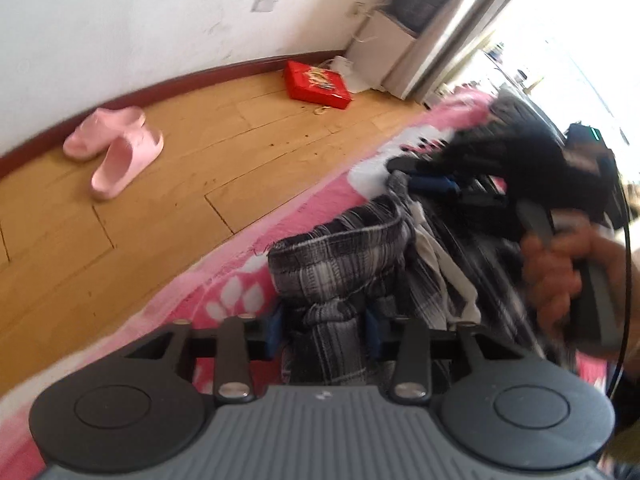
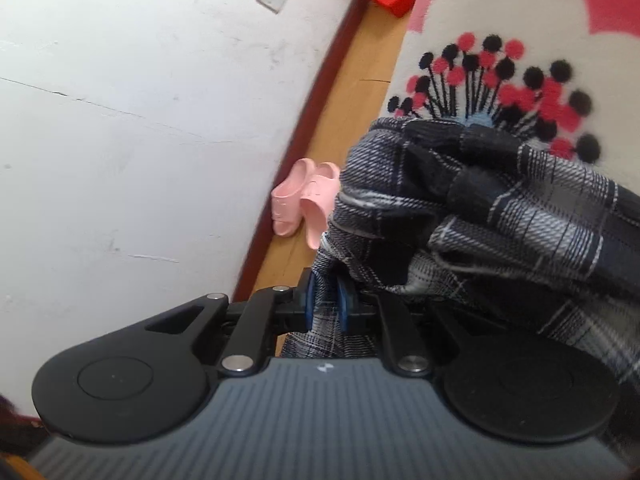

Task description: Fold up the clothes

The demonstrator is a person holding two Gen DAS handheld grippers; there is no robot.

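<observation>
Left wrist view: the left hand-held gripper (image 1: 326, 330) had its blue pads pressed on a bunched fold of the black, grey and white plaid woven garment (image 1: 344, 256), jaws narrow around the cloth.
Right wrist view: the right hand-held gripper (image 2: 329, 300) was pinched nearly closed on an edge of the same plaid garment (image 2: 480, 208), a thin layer of cloth between the pads.
Garment's place: it lay heaped on the pink and white fleece blanket (image 1: 240, 292) of the bed, near the blanket's floor-side edge, partly lifted by both grips.
Progress: early, as I judge it; the garment was crumpled and twisted, with no flat panel or crease visible.
Left to do: probably spread it flat on the blanket, then fold it; the darker clothes (image 1: 516, 148) farther along the blanket looked unfolded too.
Only in left view: the person's hand (image 1: 560, 272) round the right tool's handle, the dark clothes pile, the grey curtain (image 1: 448, 28), and the bright doorway beyond the blanket.
Only in right view: the red and black dotted flower pattern (image 2: 500, 80) on the blanket just beyond the garment.
In both: the pair of pink rubber slippers (image 1: 114, 148) and the flat red box (image 1: 316, 85) on the wooden floor beside the blanket.
</observation>
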